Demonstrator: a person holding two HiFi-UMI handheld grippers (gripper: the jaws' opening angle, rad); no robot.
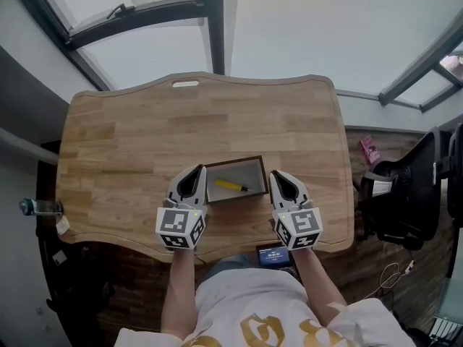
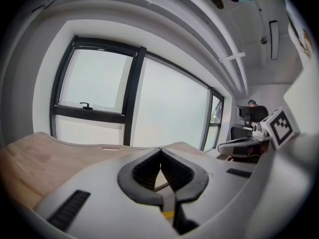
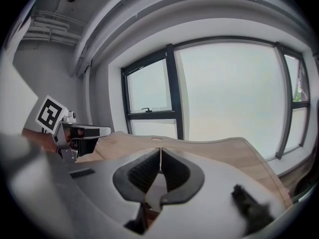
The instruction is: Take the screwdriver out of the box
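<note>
Nearest, just inside the near edge of the tabletop [image 1: 130, 136], the person held the left gripper [image 1: 197, 172] and the right gripper [image 1: 278, 176] level with each other, one at each short end of the box [image 1: 235, 160]. Both pairs of jaws were closed tip to tip with nothing between them, and neither touched the box as far as could be seen. That flanking stance probably left either hand free to steady the box while the other reached in, though the jaws would first have to part. Between them the box stood open-topped, and the yellow-handled screwdriver [image 1: 230, 186] lay flat on its floor, slanted, not yet lifted out. Beyond it the wood ran bare to the far edge, under a wide window [image 1: 304, 27].
</note>
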